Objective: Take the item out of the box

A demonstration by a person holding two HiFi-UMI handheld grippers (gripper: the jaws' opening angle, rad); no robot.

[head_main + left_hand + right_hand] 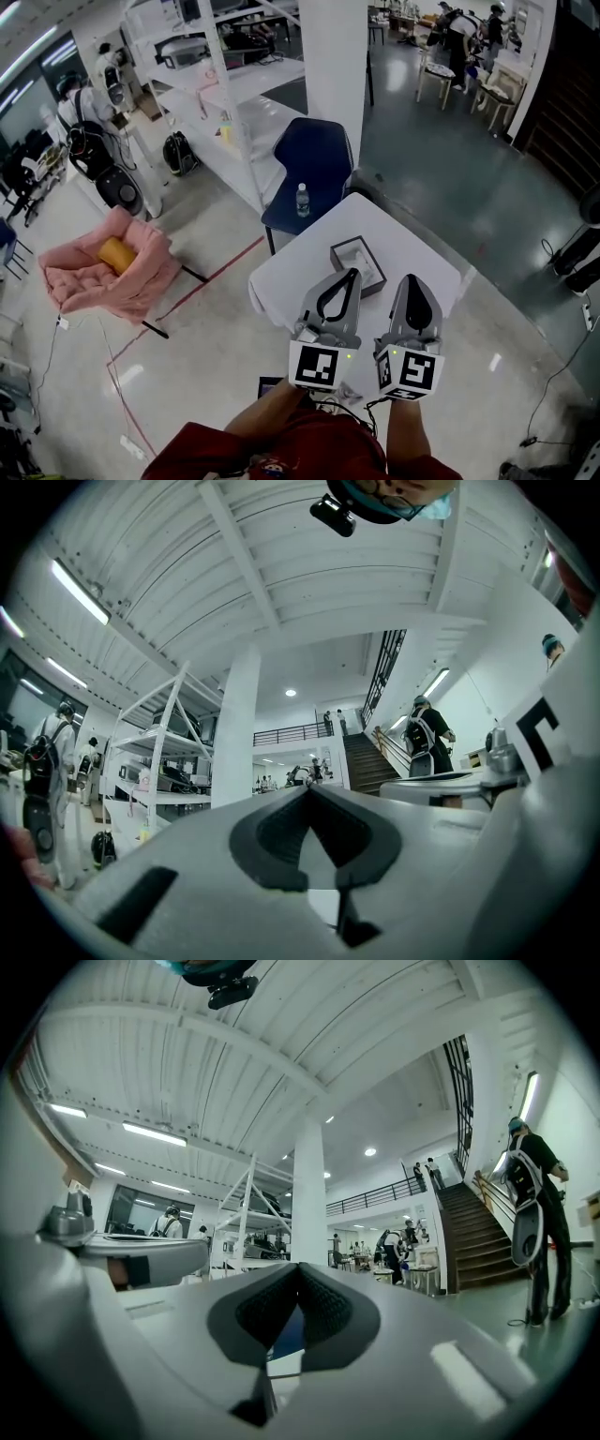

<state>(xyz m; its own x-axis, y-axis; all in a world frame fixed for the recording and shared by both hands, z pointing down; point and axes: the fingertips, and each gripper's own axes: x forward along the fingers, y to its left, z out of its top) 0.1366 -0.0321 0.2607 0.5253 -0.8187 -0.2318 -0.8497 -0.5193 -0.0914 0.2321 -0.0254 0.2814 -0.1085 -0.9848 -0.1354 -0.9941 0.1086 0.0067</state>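
A small open box [357, 263] with a dark rim and a pale inside lies near the middle of the white table [412, 239]. What is in it I cannot make out. My left gripper [352, 274] is shut and empty, its tip just at the box's near side in the head view. To its right, my right gripper [410, 278] hangs over the table, also shut and empty. Both gripper views tilt upward to the ceiling. There the left gripper [307, 789] and the right gripper [298, 1267] show tips pressed together, and the box is hidden.
A blue chair [312, 161] with a water bottle [302, 200] on it stands behind the table, next to a white pillar [333, 66]. White shelving [220, 94] runs along the left. A pink cushioned seat [108, 267] sits on the floor at left. People stand far off.
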